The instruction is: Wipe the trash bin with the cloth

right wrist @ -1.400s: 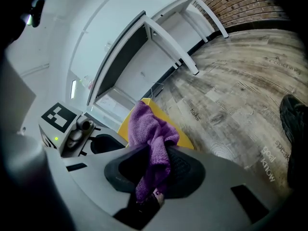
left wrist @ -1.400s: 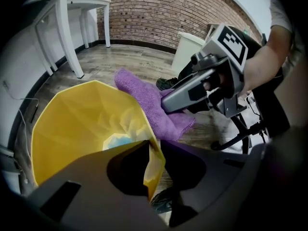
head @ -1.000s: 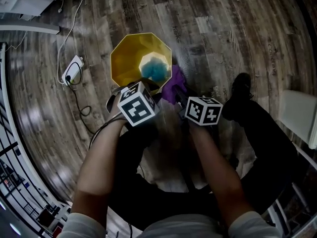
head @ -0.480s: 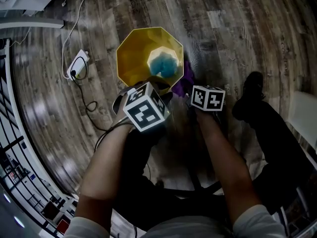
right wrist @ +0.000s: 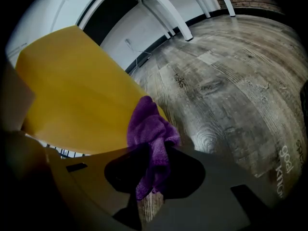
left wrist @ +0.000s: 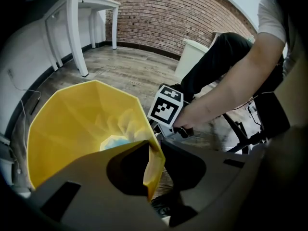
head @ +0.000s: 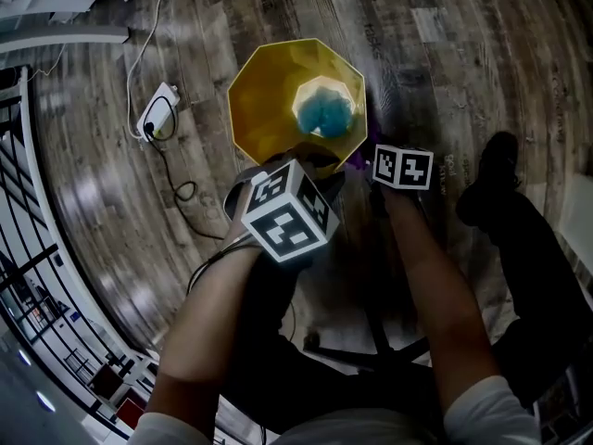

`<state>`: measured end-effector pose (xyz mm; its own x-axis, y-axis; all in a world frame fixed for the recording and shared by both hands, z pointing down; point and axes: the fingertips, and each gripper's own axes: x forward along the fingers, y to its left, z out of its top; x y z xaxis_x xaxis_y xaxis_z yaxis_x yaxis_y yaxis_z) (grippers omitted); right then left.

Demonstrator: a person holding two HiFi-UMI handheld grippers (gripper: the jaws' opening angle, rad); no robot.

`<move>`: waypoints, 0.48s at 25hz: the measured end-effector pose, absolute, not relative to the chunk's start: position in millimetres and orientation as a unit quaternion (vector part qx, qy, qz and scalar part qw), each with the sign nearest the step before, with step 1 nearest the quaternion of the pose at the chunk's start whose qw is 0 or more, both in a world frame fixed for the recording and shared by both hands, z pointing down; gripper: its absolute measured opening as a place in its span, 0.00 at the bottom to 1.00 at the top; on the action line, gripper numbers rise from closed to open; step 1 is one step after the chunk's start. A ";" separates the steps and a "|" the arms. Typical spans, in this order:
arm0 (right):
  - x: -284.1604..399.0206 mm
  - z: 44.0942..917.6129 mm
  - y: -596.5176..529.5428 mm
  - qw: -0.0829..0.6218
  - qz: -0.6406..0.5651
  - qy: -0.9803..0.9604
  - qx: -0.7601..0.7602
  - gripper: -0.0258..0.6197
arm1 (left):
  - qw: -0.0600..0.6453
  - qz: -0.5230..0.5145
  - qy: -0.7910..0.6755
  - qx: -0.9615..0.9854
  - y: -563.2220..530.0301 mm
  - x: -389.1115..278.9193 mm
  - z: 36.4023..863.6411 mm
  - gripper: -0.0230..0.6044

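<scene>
Closest to me, the risk sits in the two grips. The left gripper (left wrist: pixel 155 173) is all that steadies the trash bin (head: pixel 278 100). If I scrub hard against the side wall, I judge the light yellow bin could twist out of that pinch, tip, or skid across the wood floor (head: pixel 463 54). The cloth (right wrist: pixel 151 134) is only bunched between the right gripper (right wrist: pixel 153 172) jaws. A drag along the wall could peel it loose, or let bare jaw scrape plastic instead of fabric.

The left gripper's jaws are partly closed and clamped on the bin's near rim, one jaw inside the wall and one outside. The right gripper's jaws are closed on the purple cloth. A wad of it sticks out ahead of the tips and a tail hangs below. That wad appears to rest against the bin's outer wall, on the side facing my right and low towards the floor.

The bin stands upright just ahead of both grippers with its faceted mouth open to me. Something blue and crumpled (head: pixel 324 111) lies at the bottom, and I cannot tell what it is. Further left on the floor, a white adapter with its cable (head: pixel 159 121) lies well apart from the bin. White table legs (left wrist: pixel 72 32) and a brick wall (left wrist: pixel 178 18) stand beyond.
</scene>
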<state>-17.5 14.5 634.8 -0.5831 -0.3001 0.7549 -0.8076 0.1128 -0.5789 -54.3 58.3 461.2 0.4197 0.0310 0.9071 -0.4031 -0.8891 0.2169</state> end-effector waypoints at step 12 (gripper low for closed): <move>-27.6 684.6 10.4 0.312 0.520 -0.701 0.375 0.18 | 0.206 0.521 -0.126 0.819 57.0 -55.5 459.7 0.16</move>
